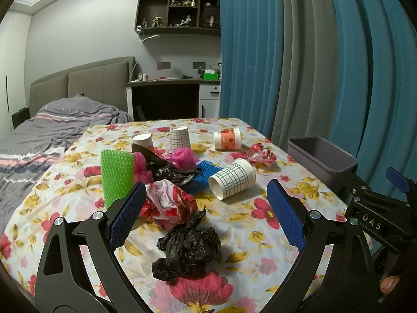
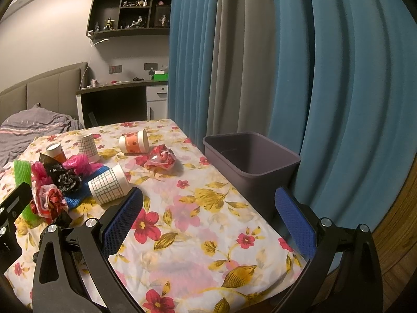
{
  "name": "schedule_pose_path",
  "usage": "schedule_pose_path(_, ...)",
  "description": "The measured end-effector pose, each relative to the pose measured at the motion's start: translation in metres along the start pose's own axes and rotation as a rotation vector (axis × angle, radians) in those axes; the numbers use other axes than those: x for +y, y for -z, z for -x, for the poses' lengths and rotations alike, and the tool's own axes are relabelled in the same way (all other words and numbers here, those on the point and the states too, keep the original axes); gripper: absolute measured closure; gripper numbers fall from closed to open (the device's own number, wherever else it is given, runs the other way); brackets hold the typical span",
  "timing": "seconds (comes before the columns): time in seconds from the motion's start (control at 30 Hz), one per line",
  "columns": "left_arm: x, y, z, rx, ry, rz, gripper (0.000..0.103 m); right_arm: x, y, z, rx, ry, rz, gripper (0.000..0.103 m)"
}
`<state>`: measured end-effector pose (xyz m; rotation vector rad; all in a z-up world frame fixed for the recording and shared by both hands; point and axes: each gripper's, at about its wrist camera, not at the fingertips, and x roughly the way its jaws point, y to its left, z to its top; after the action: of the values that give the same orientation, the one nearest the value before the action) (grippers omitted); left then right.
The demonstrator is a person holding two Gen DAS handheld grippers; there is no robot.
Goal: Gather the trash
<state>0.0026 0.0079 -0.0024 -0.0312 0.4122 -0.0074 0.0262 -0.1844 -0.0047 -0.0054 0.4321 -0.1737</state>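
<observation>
Left gripper (image 1: pixel 206 208): jaws stood wide apart, holding nothing; blue knurled pads on black arms, poised above the table.
Right gripper (image 2: pixel 209 216): jaws likewise spread, nothing between them; same blue textured pads, over bare cloth near the bin.
Table (image 2: pixel 198 221): draped in a thin floral cloth, red and yellow blooms on white, slightly wrinkled.
Bin (image 2: pixel 250 156): grey plastic, rectangular, smooth walls, open top; stood off the table's right edge against the curtain, nothing visible inside.
Black bag (image 1: pixel 189 247): crumpled glossy film, lumpy wad; lay between the left pads, nearest the camera.
Red-white wrapper (image 1: pixel 169 203): crinkled shiny plastic, just beside the left pad.
Checked cup (image 1: pixel 232 178): paper, tapered, green grid print; on its side, mouth toward the camera.
Second checked cup (image 1: pixel 178 138): stood upside down farther back.
Orange cup (image 1: pixel 227 138): paper, lay on its side near the far edge.
Green mesh (image 1: pixel 116 174): foam net, bumpy, upright at the pile's left.
Pile (image 1: pixel 169 167): pink and black film bunched over a blue ridged mat; another cup touched its back.
Small wrapper (image 1: pixel 260 154): red-white crumple, well apart from the pile, between orange cup and bin.
Curtain (image 2: pixel 325 78): heavy blue and grey folds.
Bed (image 1: pixel 39 135): grey rumpled quilt, padded headboard.
</observation>
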Motion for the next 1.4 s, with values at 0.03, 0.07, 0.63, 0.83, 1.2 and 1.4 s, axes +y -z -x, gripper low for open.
schedule_pose_path(0.03,0.001,0.000,0.000,0.000,0.001,0.000,0.011,0.000,0.000,-0.001,0.001,0.000,-0.001,0.005)
schedule_pose_path(0.07,0.000,0.000,0.000,0.000,0.001,-0.001,0.011,-0.002,-0.001,-0.001,0.002,0.000,-0.002,0.005)
schedule_pose_path(0.63,0.001,-0.001,0.000,-0.001,-0.002,0.001,0.011,-0.010,-0.006,-0.003,-0.010,0.001,-0.003,0.005)
schedule_pose_path(0.83,0.001,-0.001,0.000,-0.001,-0.001,0.000,0.011,-0.010,-0.007,-0.003,-0.013,0.002,-0.004,0.005)
schedule_pose_path(1.2,-0.001,-0.003,0.000,-0.007,-0.005,0.002,0.011,-0.011,-0.010,-0.004,-0.018,0.000,-0.008,0.005)
schedule_pose_path(1.4,-0.002,-0.004,-0.001,-0.003,0.000,0.019,0.011,-0.011,-0.010,-0.003,-0.018,0.002,-0.009,0.005)
